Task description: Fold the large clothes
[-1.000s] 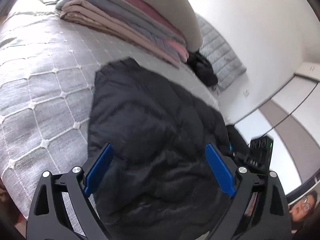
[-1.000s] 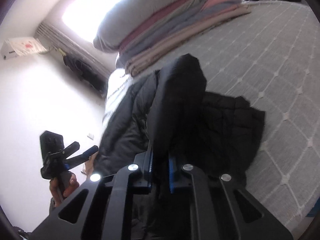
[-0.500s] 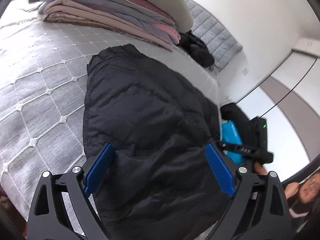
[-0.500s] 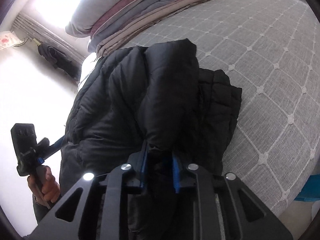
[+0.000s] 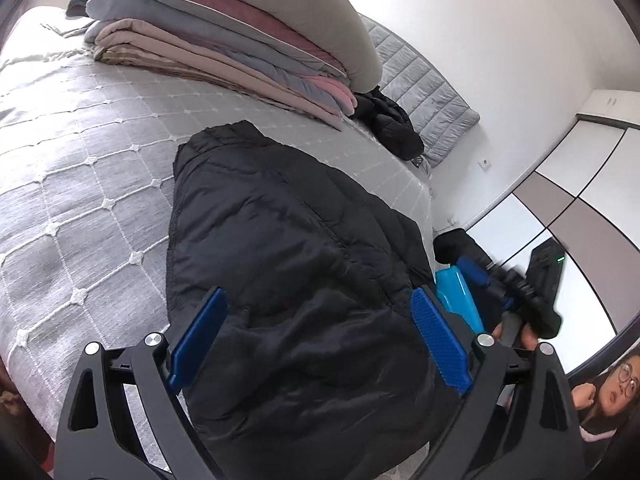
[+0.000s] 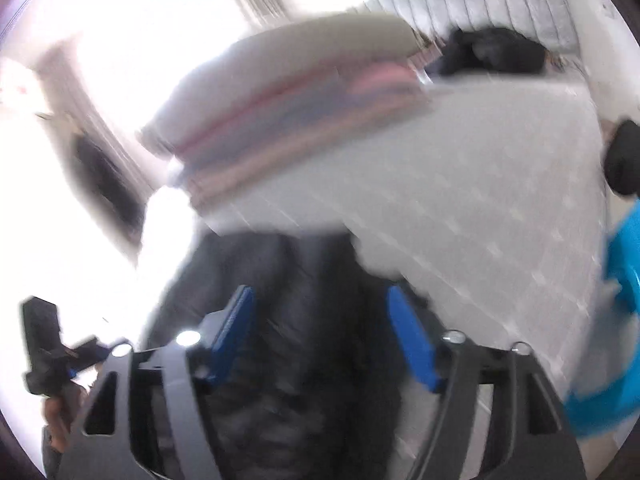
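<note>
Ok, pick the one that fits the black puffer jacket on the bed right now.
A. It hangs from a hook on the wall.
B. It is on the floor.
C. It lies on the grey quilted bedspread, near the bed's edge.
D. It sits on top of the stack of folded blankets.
C: the black puffer jacket lies spread on the grey quilted bedspread, apart from the stack of folded blankets behind it.

Bare bed (image 5: 80,184) left of jacket (image 5: 288,264) is free to pass; bedding stack (image 5: 240,40) blocks far side; dark clothes (image 5: 392,124) crowd the far corner.
</note>
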`<state>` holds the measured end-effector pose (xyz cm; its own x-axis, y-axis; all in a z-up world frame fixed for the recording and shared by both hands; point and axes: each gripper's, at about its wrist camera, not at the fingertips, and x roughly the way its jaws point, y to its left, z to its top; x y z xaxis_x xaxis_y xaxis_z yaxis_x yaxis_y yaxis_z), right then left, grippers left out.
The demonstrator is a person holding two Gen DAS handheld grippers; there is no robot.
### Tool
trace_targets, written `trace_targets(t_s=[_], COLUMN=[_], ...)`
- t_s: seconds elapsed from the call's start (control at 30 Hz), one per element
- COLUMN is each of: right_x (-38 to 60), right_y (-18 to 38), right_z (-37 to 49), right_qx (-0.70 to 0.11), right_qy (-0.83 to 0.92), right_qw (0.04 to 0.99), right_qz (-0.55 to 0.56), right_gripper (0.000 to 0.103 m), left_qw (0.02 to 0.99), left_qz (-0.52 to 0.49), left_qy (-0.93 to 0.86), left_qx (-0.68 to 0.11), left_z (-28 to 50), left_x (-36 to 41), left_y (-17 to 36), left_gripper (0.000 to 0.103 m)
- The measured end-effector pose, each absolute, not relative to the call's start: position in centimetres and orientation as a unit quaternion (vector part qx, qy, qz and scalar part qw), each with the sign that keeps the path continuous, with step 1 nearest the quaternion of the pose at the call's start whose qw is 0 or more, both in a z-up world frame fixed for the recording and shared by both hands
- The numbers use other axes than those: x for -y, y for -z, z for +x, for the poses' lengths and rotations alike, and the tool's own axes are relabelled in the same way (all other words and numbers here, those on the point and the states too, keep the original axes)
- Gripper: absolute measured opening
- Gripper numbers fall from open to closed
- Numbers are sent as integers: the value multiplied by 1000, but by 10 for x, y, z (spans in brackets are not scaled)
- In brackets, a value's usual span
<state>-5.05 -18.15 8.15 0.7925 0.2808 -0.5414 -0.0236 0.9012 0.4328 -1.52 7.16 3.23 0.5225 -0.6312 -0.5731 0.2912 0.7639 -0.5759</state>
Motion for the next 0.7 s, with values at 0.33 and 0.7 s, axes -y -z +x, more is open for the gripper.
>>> trace_targets(t_s=[0.33,0.7], right_x=[166,172], right_y=[8,-58], right_z=[26,-29], right_qx=[-502,-427], right_qy=[-83,-193], right_qw=[830,847], right_qz=[229,251], right_gripper=[77,79], left_qw=[839,833], left_qz=[-144,-193], left_qy=[281,300], left_qx=[-444,-423], left_z=[-18,-27], left_x=[-38,-65], left_y=[-17,-28], left_gripper=[89,89])
